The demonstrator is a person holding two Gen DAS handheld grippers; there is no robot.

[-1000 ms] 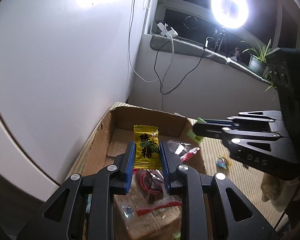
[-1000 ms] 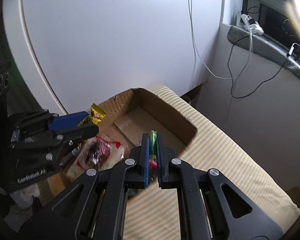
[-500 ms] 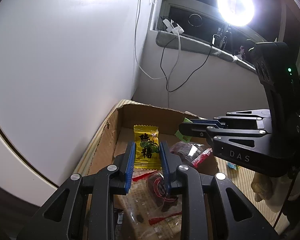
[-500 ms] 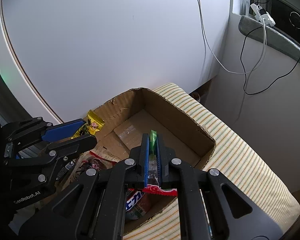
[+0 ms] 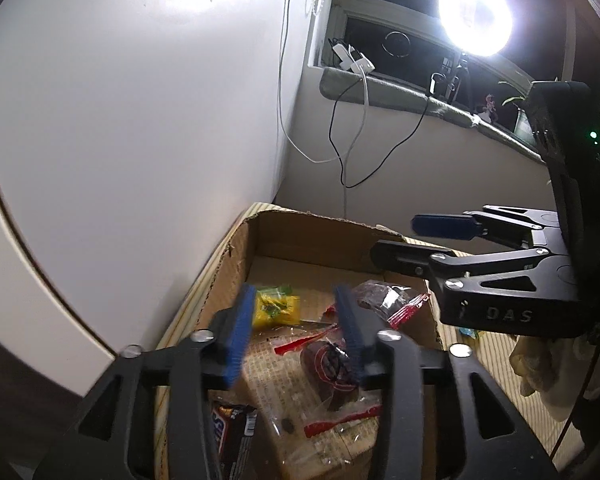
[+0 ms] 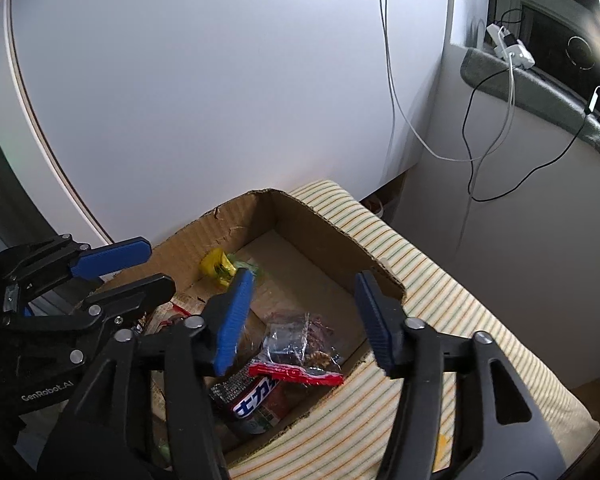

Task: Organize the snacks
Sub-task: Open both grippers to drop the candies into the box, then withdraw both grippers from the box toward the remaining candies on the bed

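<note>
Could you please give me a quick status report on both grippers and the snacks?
Left gripper and right gripper open, jaws just opened, nothing between pads. Yellow candy and clear red-edged packet lie in cardboard box. Nothing in the way.

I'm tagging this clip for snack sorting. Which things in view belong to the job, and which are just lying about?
Part of the job:
- cardboard box
- yellow candy packet
- clear bag with red seal
- chocolate bar
- left claw and right claw, both open, jaws just opened, nothing gripped

Just lying about:
- ring light
- cables
- windowsill plant
- striped cloth
</note>
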